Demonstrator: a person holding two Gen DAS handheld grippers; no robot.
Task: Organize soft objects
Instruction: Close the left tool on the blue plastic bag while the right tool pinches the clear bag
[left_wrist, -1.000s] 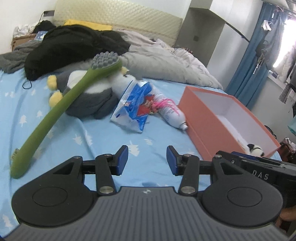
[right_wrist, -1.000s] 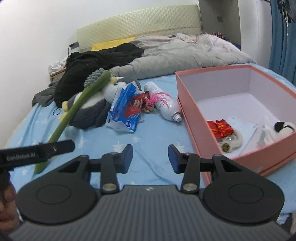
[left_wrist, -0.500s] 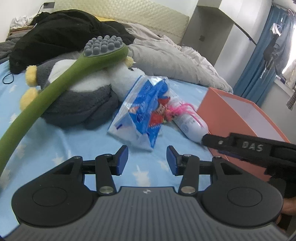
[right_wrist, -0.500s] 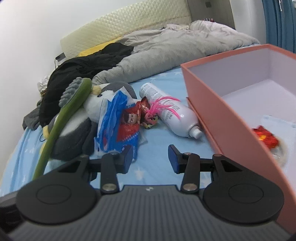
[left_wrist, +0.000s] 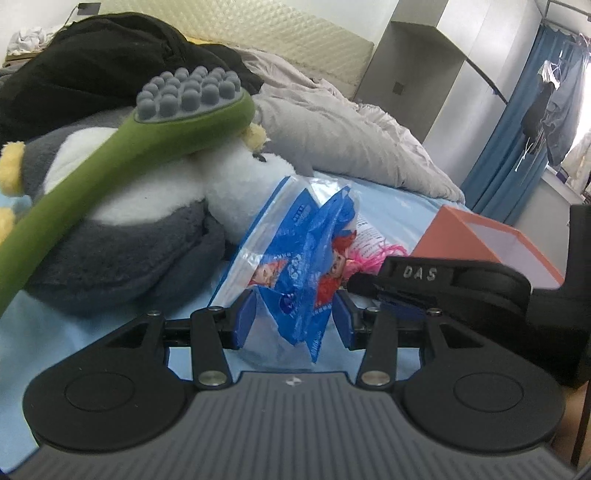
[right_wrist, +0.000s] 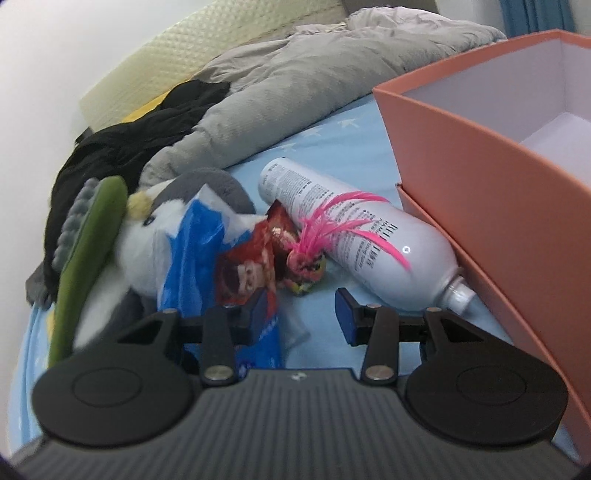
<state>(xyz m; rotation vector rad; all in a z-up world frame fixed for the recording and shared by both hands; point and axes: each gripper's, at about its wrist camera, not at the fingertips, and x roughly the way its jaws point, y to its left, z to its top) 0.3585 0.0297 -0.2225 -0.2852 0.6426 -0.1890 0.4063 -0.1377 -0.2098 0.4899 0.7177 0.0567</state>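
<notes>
The left gripper (left_wrist: 293, 319), jaws apart, has the crinkled blue-and-clear plastic bag (left_wrist: 295, 254) between them, unpressed. "DAS" reads on the black right gripper (right_wrist: 301, 312) body, jaws apart over bare light-blue bedsheet (right_wrist: 317, 332) just right of that bag. Behind the bag lies the grey-and-white plush penguin (left_wrist: 122, 221). Only the right view shows the pink-feathered toy (right_wrist: 310, 254) and white printed spray bottle (right_wrist: 365, 243).

Grey-and-white plush penguin (left_wrist: 122, 221) lies on its back (yellow feet up), crumpled blue bag (left_wrist: 295, 258) leaning against it.
</notes>
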